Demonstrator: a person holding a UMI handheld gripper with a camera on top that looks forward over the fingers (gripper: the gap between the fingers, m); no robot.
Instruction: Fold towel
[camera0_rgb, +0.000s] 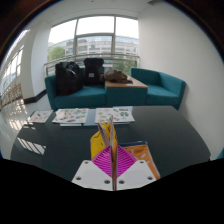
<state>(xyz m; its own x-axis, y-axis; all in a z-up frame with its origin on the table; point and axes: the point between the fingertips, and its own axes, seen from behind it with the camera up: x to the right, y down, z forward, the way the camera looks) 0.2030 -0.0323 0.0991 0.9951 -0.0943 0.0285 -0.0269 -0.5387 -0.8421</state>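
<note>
**Ops:** Status on the jaws?

**Me:** I see the gripper (113, 143) closed. The magenta pads (103, 152) are pressed nearly together with fabric pinched between them, so I'd call it clamped on the towel (139, 155).

**Ops:** Where's the towel exactly?

**Me:** It's right at the fingertips. A yellow part sticks up between and just above the tips, and an orange part spills out beside the right finger, low over the dark desk (170, 130). I can't tell how much of it rests on the desk; the view is too cramped there and the fingers hide its near edge.

**Ops:** Anything else on the desk?

**Me:** There are papers beyond the fingers. One printed sheet (71, 117) sits ahead to the left, another (121, 114) is straight ahead, and a third (40, 116) is further left near the desk edge. All lie flat and well apart from the towel.

**Ops:** Background?

**Me:** Past the desk I see a teal sofa (160, 88) wrapping round a low coffee table (126, 86) that has something dark on top. Black bags (77, 75) sit on the sofa's left section. Behind it all is a big window (95, 38) with buildings outside.
</note>
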